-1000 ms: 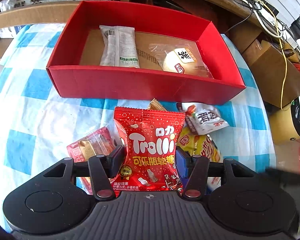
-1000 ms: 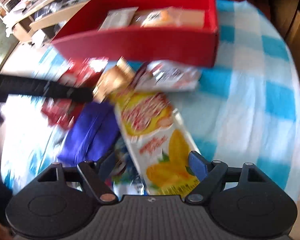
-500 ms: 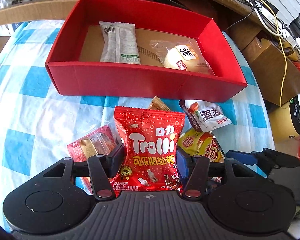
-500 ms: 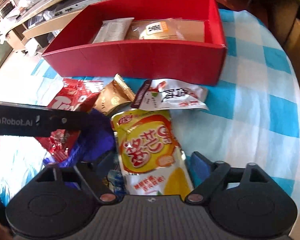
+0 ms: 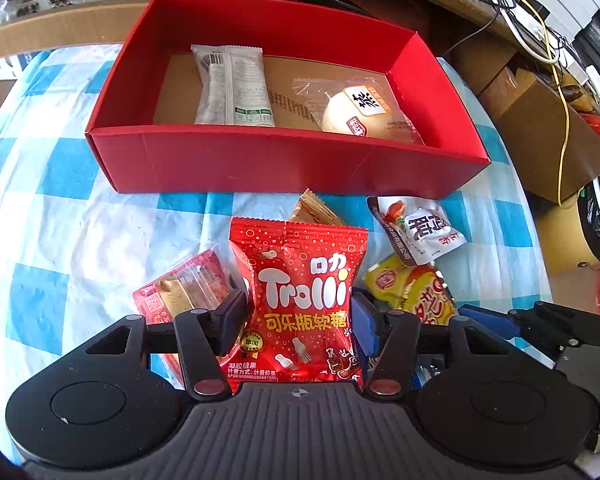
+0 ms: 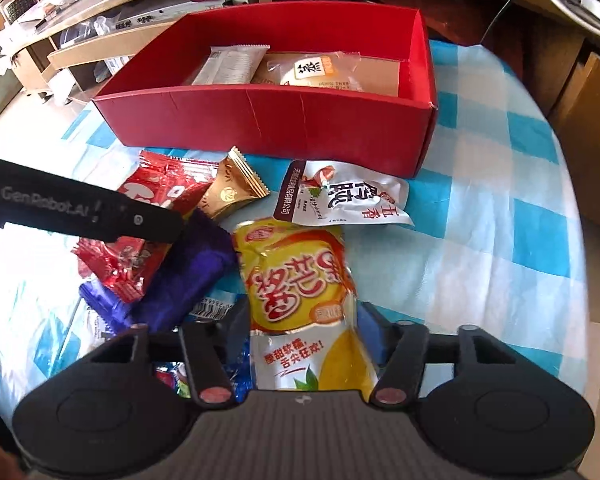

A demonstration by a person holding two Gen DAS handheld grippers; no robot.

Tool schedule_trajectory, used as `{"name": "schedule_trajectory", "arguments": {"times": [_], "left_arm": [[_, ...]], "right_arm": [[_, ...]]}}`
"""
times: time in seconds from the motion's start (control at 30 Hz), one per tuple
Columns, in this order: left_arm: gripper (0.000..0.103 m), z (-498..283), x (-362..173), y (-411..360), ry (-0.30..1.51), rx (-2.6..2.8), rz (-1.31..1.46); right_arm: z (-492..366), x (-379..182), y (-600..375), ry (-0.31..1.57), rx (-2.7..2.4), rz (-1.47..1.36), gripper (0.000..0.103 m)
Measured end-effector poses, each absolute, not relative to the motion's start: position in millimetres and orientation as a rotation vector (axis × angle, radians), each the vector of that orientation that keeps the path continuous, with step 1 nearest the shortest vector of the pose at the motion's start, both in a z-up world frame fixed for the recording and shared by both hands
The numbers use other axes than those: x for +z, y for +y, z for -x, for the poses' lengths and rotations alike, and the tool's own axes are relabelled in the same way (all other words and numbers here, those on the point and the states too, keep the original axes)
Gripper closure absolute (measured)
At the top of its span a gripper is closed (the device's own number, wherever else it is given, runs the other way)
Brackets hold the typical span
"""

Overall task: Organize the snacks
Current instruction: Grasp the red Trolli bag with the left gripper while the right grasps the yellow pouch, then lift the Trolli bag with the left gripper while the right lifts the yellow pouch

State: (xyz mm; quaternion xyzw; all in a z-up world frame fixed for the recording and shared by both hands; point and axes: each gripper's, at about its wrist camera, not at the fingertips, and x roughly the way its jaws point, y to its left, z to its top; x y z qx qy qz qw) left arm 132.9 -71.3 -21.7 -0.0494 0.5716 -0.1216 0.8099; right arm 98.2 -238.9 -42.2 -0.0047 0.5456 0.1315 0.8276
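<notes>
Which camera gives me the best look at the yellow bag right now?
The right wrist view: the yellow bag fills the centre, front fully readable, its lower end between the right gripper's jaws, which have just closed on it. The left wrist view shows only part of it, behind the left gripper's finger.

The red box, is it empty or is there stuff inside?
Not empty. The red box holds a white snack bar and a wrapped bun.

Right gripper [image 6: 300,326] jaws just closed in onto the yellow candy bag [image 6: 300,292], which reaches toward 12 o'clock between them.
</notes>
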Motion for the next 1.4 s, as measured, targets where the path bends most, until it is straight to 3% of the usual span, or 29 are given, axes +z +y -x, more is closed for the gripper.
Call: {"name": "schedule_trajectory", "arguments": {"times": [0.27,0.4,0.47,0.57,0.7,0.83,0.87,0.93,0.97,1.03,1.13,1.2,1.27,1.33,1.4], "left_arm": [[0.040,-132.7,-22.1,-72.4,1.224,-0.266,0.101],[0.039,-134.1,-22.8,-69.7,1.228,-0.275,0.113],[0.039,-134.7,-22.8,-68.6,1.231,-0.280,0.119],[0.038,-135.5,-23.9,-70.5,1.232,-0.287,0.107],[0.040,-131.9,-24.3,-73.9,1.237,-0.300,0.092],[0.043,-127.8,-19.7,-71.7,1.223,-0.296,0.090],[0.044,-127.4,-18.5,-71.0,1.220,-0.294,0.091],[0.046,-126.2,-15.7,-70.4,1.213,-0.293,0.093],[0.053,-125.6,-14.1,-70.7,1.210,-0.296,0.094],[0.053,-124.7,-12.3,-71.4,1.211,-0.307,0.093],[0.052,-123.1,-14.5,-72.5,1.216,-0.300,0.082],[0.051,-123.2,-17.5,-71.9,1.225,-0.296,0.084],[0.049,-124.3,-19.9,-71.7,1.228,-0.288,0.089],[0.048,-125.7,-21.8,-71.2,1.230,-0.285,0.097],[0.040,-127.3,-23.9,-71.2,1.232,-0.286,0.101]], "right_arm": [[-111.5,-54.7,-233.5,1.166,0.273,0.036,0.027],[-118.7,-57.9,-239.2,1.161,0.284,-0.033,0.012],[-114.7,-59.0,-238.8,1.150,0.290,-0.027,0.011],[-106.3,-56.6,-231.4,1.133,0.244,0.067,0.029],[-101.6,-49.0,-233.0,1.130,0.233,0.055,0.044],[-92.1,-43.8,-235.6,1.131,0.221,0.041,0.047],[-89.3,-40.8,-236.9,1.122,0.215,0.040,0.061],[-86.3,-32.4,-244.8,1.105,0.216,-0.026,0.076],[-85.3,-30.0,-247.8,1.102,0.213,-0.043,0.085],[-85.0,-29.4,-251.9,1.113,0.198,-0.052,0.085],[-86.0,-33.4,-253.7,1.136,0.182,-0.092,0.078],[-86.3,-33.5,-251.2,1.126,0.205,-0.117,0.055],[-90.4,-35.9,-244.5,1.127,0.214,-0.121,0.042],[-98.0,-44.3,-234.2,1.141,0.182,-0.077,0.042],[-101.7,-52.5,-224.5,1.151,0.179,-0.061,0.034]]}}
